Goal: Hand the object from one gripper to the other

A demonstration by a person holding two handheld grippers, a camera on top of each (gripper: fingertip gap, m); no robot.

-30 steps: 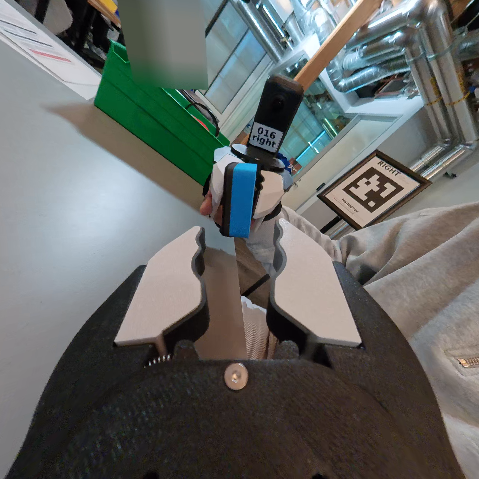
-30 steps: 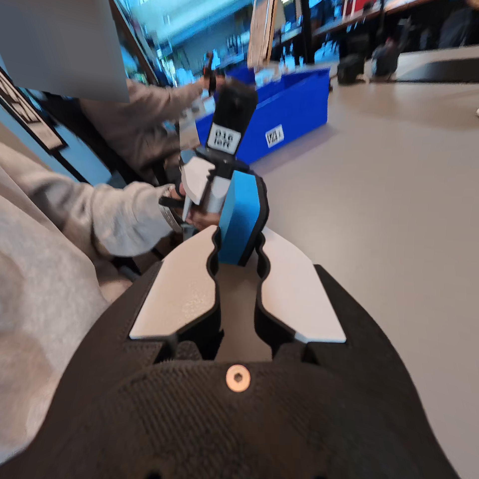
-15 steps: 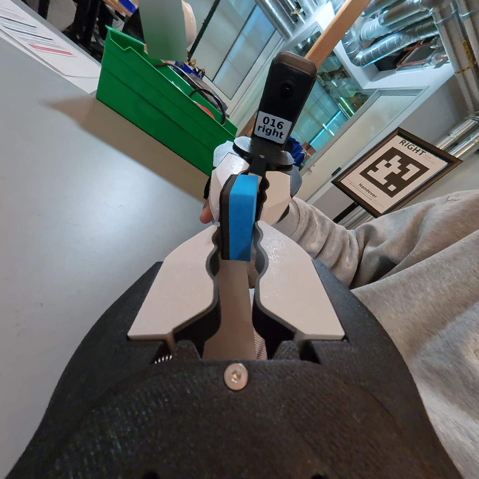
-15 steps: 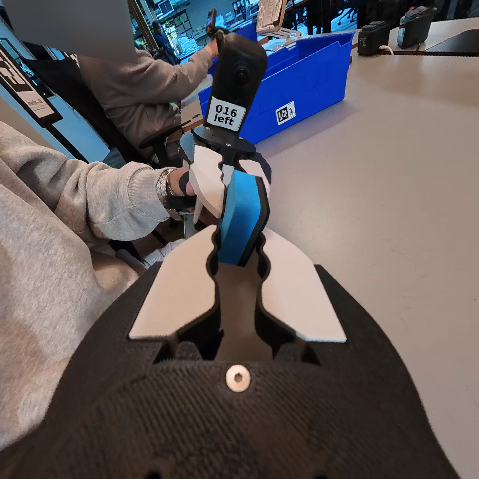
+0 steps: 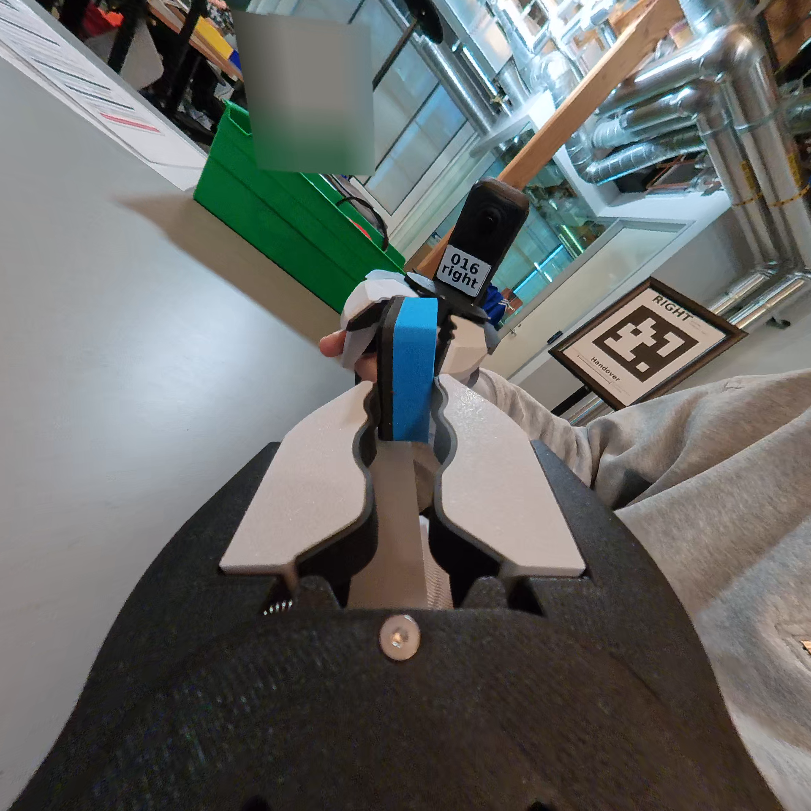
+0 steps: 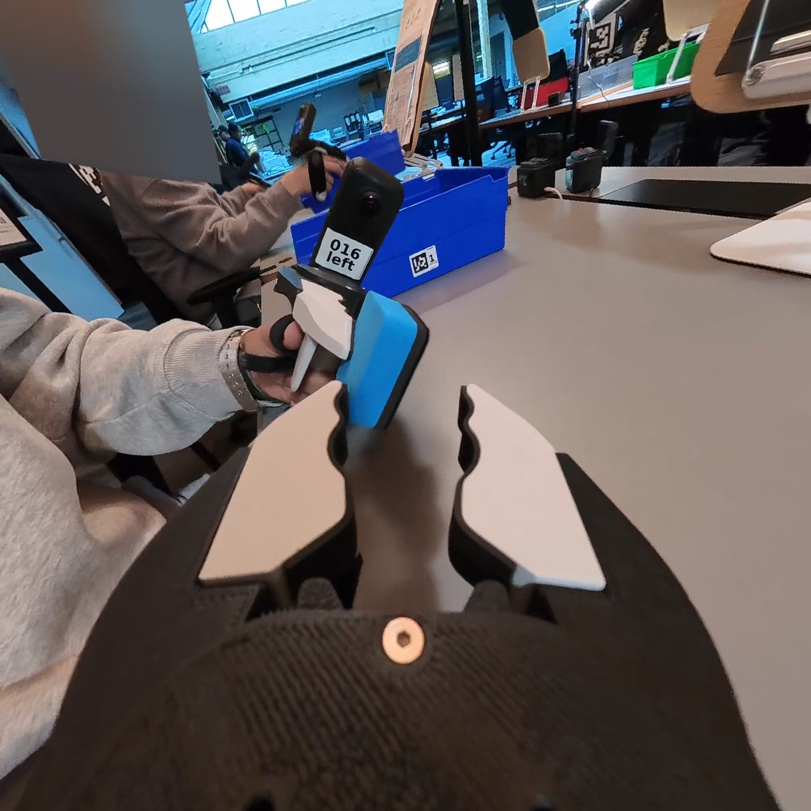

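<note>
My left gripper [image 5: 406, 417] has its two grey fingers closed in on the flat blue foam block with a black backing layer [image 5: 410, 373], which stands on edge between the fingertips, so I have it pinched at its near end. From my right wrist view, the right gripper [image 6: 401, 406] is spread wide with nothing between its fingers; its left fingertip [image 6: 327, 408] sits just beside the block's lower corner [image 6: 379, 364], and I cannot tell whether they touch. In that same view the left gripper [image 6: 342, 324] appears farther off, held by a hand with a grey sleeve [image 6: 131, 377], with the blue block clamped at its front and raised above the pale grey tabletop [image 6: 614, 351]. In the left wrist view the right gripper [image 5: 421, 333] shows behind the block, its black camera post [image 5: 487, 237] rising above it. A blue plastic bin [image 6: 439, 228] rests on the table beyond, and a green plastic bin [image 5: 272, 219] sits on the far side in the left view, near a framed black-and-white marker sign [image 5: 645, 342].
</note>
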